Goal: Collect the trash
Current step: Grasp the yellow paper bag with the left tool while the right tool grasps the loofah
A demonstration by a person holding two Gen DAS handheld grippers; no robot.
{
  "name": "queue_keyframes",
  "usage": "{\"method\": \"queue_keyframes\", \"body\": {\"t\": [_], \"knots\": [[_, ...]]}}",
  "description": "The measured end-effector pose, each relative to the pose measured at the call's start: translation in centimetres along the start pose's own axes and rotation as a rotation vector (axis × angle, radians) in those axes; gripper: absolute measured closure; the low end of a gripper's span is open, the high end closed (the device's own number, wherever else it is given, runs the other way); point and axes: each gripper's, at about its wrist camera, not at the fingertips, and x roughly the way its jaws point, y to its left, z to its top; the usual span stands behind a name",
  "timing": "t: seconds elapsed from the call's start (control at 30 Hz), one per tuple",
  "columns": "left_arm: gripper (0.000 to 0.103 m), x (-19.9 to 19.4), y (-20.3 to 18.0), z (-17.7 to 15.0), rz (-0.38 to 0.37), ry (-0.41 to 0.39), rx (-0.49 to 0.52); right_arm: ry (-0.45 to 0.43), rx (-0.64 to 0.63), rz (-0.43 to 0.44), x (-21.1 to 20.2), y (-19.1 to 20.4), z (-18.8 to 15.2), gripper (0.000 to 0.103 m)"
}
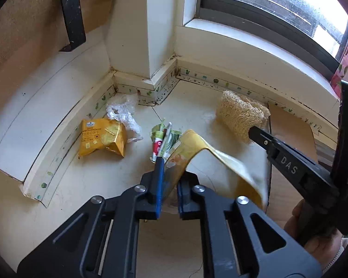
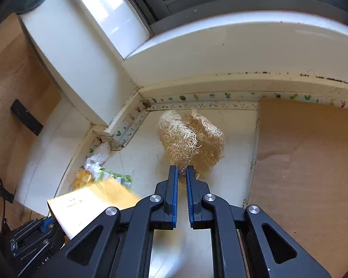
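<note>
Now the left gripper (image 1: 167, 169) clamps the yellow wrapper (image 1: 211, 159) at 6 o'clock of the counter (image 1: 99, 173), while the right gripper (image 2: 181, 170) pinches the loofah scrubber (image 2: 192, 139) near 2 o'clock.

A glossy yellow foil wrapper (image 1: 211, 159) curls with a matt pale inner face; a second shiny yellow cracker packet (image 1: 102, 137) lies creased. Crinkled clear plastic film (image 1: 124, 112) catches the light. A coarse, fibrous loofah pad (image 2: 190, 136) looks dry and rough. The left gripper (image 1: 168, 185) and right gripper (image 2: 181, 173) are matt black plastic with ribbed blue pads and bright metal pins. Brown cardboard (image 2: 306, 162) lies matt on the smooth, stained cream table (image 1: 104, 176).
</note>
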Motion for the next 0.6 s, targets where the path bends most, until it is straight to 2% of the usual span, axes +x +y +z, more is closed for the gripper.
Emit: {"method": "queue_keyframes", "body": {"t": [0.1, 0.3, 0.6], "knots": [[0.102, -1.2, 0.2, 0.0, 0.027, -0.035, 0.001, -0.047, -0.025, -0.003, -2.2, 0.3, -0.2, 0.098], [0.103, -4.5, 1.6, -0.8, 0.024, -0.063, -0.028, -0.084, -0.003, 0.011, -6.1, 0.2, -0.6, 0.099], [0.103, -11.3, 2.4, -3.9, 0.005, -0.121, 0.017, -0.135, 0.028, 0.02, -14.4, 0.8, -3.4, 0.099]]}}
